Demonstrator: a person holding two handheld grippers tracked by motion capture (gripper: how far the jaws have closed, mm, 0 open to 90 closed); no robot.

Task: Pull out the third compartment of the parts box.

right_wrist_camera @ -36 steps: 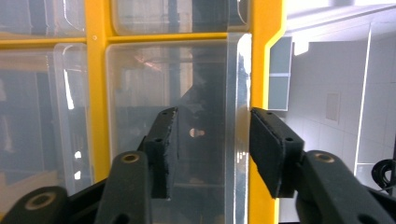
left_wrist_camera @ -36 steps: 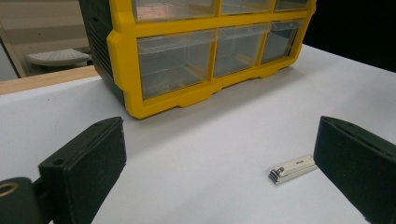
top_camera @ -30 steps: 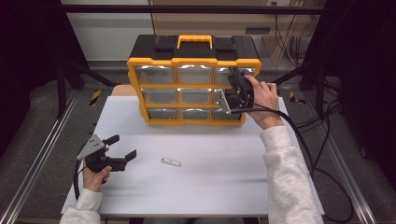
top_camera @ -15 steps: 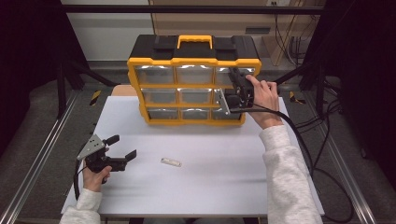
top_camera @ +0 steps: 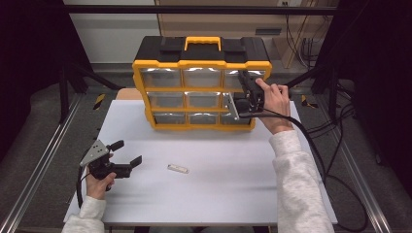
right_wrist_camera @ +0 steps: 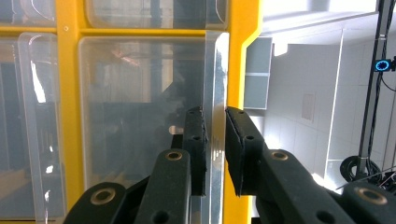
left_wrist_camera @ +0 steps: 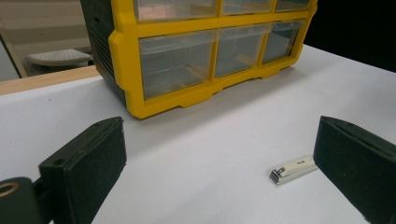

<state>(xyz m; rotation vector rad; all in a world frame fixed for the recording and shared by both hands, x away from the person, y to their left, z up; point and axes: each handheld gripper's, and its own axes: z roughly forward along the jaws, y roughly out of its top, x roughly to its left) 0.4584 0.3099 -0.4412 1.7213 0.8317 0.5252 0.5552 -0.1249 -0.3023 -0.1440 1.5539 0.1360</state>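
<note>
The right gripper (top_camera: 241, 103) has just been closing its jaws, now pinched on the clear drawer's (right_wrist_camera: 140, 121) front edge in the middle row's right column of the yellow organizer (top_camera: 201, 63), nine drawers facing the person. The left gripper (top_camera: 127, 154) rests spread wide near one nail clipper (top_camera: 178, 168).

Bright overhead light, dark surroundings; drawer glare, perhaps slightly soft focus

A yellow and black organizer box (top_camera: 201, 82) with nine clear plastic drawers stands upright at the back of the white counter (top_camera: 218, 189). The right edge of its right-hand middle drawer (right_wrist_camera: 140, 116) is clamped between gripper pads.
</note>
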